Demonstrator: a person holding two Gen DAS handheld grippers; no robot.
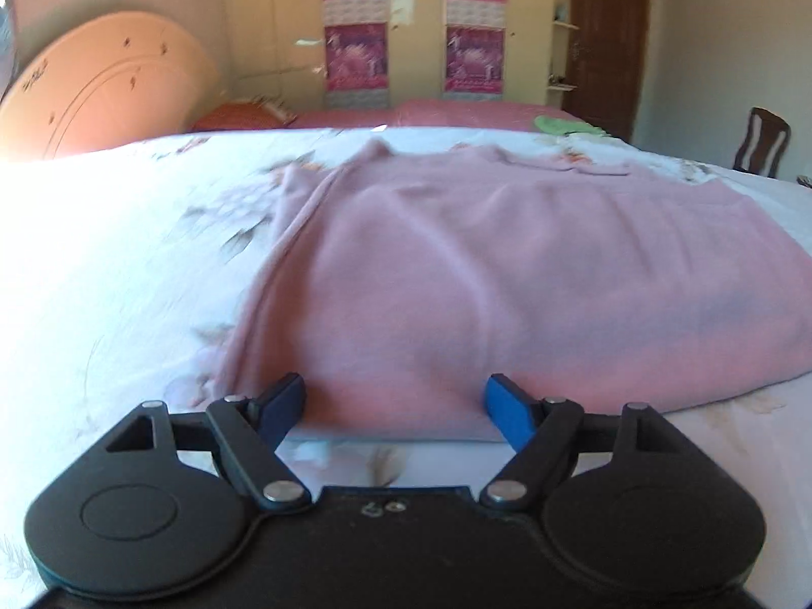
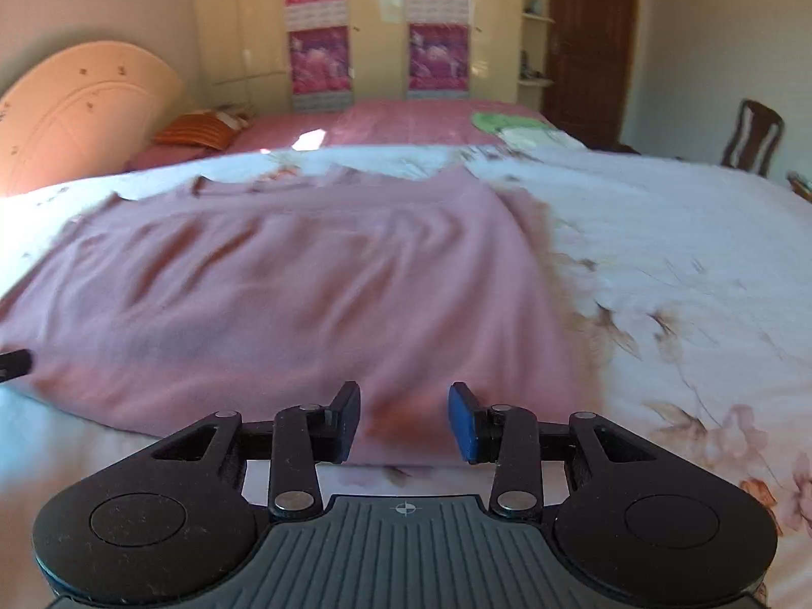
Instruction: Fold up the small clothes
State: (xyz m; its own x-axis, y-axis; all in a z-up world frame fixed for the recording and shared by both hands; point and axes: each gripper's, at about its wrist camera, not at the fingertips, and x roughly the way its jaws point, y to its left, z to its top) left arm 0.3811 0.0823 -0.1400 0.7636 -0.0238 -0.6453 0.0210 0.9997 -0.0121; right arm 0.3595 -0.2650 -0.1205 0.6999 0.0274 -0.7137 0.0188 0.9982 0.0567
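A pink garment [image 1: 507, 274] lies spread flat on a white floral bedsheet [image 1: 127, 279]. My left gripper [image 1: 396, 406] is open, its blue pads on either side of the garment's near hem, towards its left corner. In the right wrist view the same garment [image 2: 284, 294] lies spread out ahead. My right gripper [image 2: 404, 421] is open, narrower than the left, with the near hem between its pads towards the garment's right corner. A dark tip of the left gripper [image 2: 14, 363] shows at the far left edge.
The white floral sheet [image 2: 685, 279] spreads to the right of the garment. Behind it lies a pink bed cover [image 2: 416, 122] with a green cloth [image 2: 495, 121] and an orange pillow [image 2: 195, 134]. A wardrobe [image 2: 375, 25], a headboard [image 1: 101, 91] and a chair [image 2: 753, 137] stand further back.
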